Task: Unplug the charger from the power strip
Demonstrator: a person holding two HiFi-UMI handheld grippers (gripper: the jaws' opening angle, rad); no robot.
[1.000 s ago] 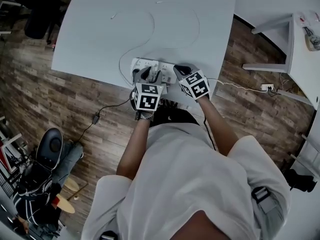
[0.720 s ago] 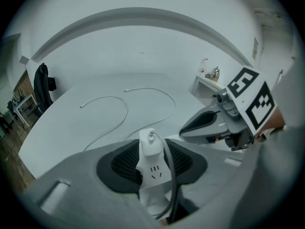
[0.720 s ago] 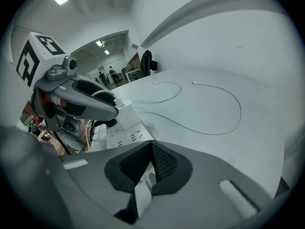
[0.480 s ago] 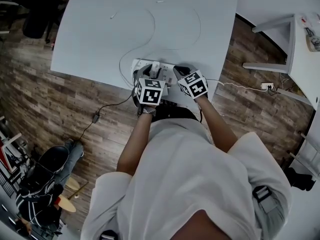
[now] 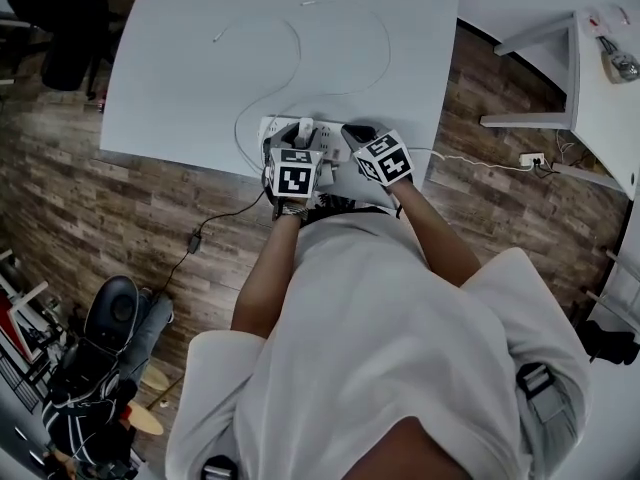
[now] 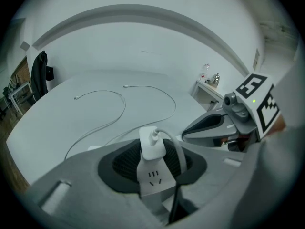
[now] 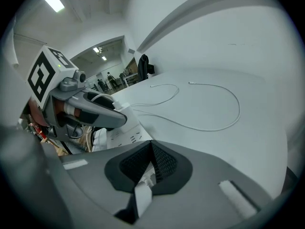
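A white power strip (image 5: 285,128) lies at the near edge of the white table (image 5: 200,68). A white charger (image 6: 152,144) stands plugged into the power strip (image 6: 151,178), and its white cable (image 5: 300,58) loops across the tabletop. My left gripper (image 5: 300,146) straddles the charger; its jaws are closing, with the charger between the dark pads (image 6: 124,161) and a gap still showing on each side. My right gripper (image 5: 352,135) sits at the strip's right end. In the right gripper view its pads (image 7: 164,163) meet over a white piece of the power strip (image 7: 142,197).
The table's near edge runs just under both grippers. A white shelf unit (image 5: 590,68) stands to the right. A floor socket with a cord (image 5: 530,158) lies on the wood floor. A black cord and adapter (image 5: 195,238) trail under the table's left. A chair (image 5: 110,313) stands at lower left.
My left gripper has come down and forward over the charger, so that the charger now sits between its jaws. The right gripper has stayed at the strip's end.
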